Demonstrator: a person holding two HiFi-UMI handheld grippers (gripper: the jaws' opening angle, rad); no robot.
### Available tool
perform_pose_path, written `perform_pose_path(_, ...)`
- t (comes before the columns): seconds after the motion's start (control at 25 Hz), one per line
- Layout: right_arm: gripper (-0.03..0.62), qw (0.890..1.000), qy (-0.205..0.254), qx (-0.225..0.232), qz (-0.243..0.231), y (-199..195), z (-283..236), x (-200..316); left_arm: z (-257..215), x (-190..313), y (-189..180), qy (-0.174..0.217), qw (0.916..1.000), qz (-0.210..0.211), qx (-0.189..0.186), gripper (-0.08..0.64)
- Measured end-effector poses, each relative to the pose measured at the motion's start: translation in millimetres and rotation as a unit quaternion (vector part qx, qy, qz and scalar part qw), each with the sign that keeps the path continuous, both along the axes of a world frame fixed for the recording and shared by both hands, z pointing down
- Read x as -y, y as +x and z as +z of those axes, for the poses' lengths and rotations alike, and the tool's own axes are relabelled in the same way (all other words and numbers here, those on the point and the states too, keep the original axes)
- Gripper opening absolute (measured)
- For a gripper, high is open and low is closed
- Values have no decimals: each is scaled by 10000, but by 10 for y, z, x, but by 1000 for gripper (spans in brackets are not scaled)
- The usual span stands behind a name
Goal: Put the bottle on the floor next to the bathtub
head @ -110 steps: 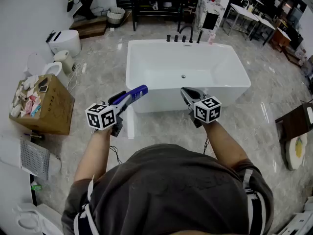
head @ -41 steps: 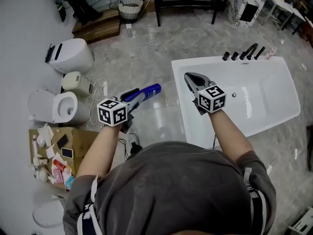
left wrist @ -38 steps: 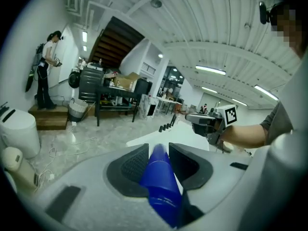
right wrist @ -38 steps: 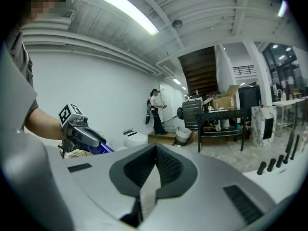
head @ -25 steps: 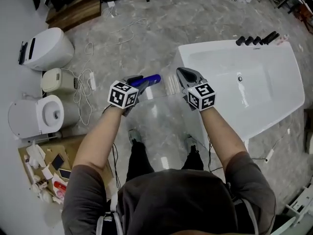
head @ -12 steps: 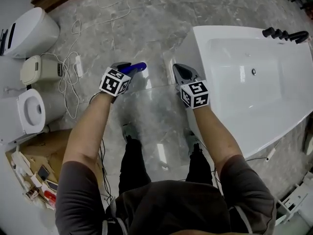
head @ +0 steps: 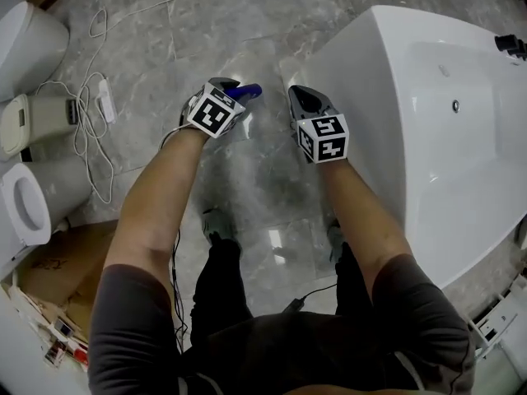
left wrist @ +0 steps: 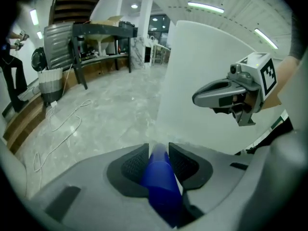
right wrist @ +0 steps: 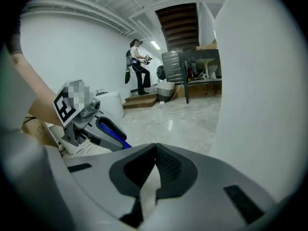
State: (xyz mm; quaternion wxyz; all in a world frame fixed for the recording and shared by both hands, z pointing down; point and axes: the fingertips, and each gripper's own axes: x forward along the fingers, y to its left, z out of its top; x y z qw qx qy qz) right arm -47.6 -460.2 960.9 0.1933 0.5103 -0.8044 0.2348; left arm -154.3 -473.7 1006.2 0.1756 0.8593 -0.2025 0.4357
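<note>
Sticking out of left tool (left wrist: 159, 149), clamped on it, blue bottle (left wrist: 161, 186), bathtub (head: 428, 146) beside, right tool (right wrist: 154, 150) closed, empty.

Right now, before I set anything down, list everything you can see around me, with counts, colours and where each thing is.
Blue plastic bottle: one, blue, in the left claw, beside the tub.
White bathtub: one, white, on the right.
Black tap fittings: number unclear, black, on the tub's rim at the head view's right edge.
Grey marble floor: grey, all around.
White toilets: two, white, along the left edge.
Cream box-shaped unit: one, cream, between the toilets.
White cable: white, looped on the floor near the toilets.
Brown cardboard box: one, brown, lower left.
Left claw: one, grey, shut on the bottle.
Right claw: one, grey, shut, empty, by the tub wall.
</note>
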Motion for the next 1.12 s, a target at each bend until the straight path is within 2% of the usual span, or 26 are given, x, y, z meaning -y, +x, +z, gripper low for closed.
perform_pose_path(0.2, -8, 9993, -284, -161, -153, -99, 662, -3, 650, 101, 78, -35, 9987, 321, 382, 129)
perform_pose_path(0.4, -8, 9982, -495, -239, -229, -84, 1051, -76, 1169, 125, 132, -69, 9935, 740, 866, 129)
perform_pose_path(0.6, -8, 9973, -645, -187, -309, -74, 1282, -144, 1552, 182, 123, -94, 9876, 921, 1269, 129)
perform_pose_path(0.84, -8, 9961, -707, -185, -486, -37, 1434, -180, 1933, 106, 145, -124, 9728, 1342, 1885, 129)
perform_pose_path(1.12, -8, 9964, -636, -89, -544, -112, 1449, -145, 2124, 89, 274, -76, 9659, 1465, 2134, 129)
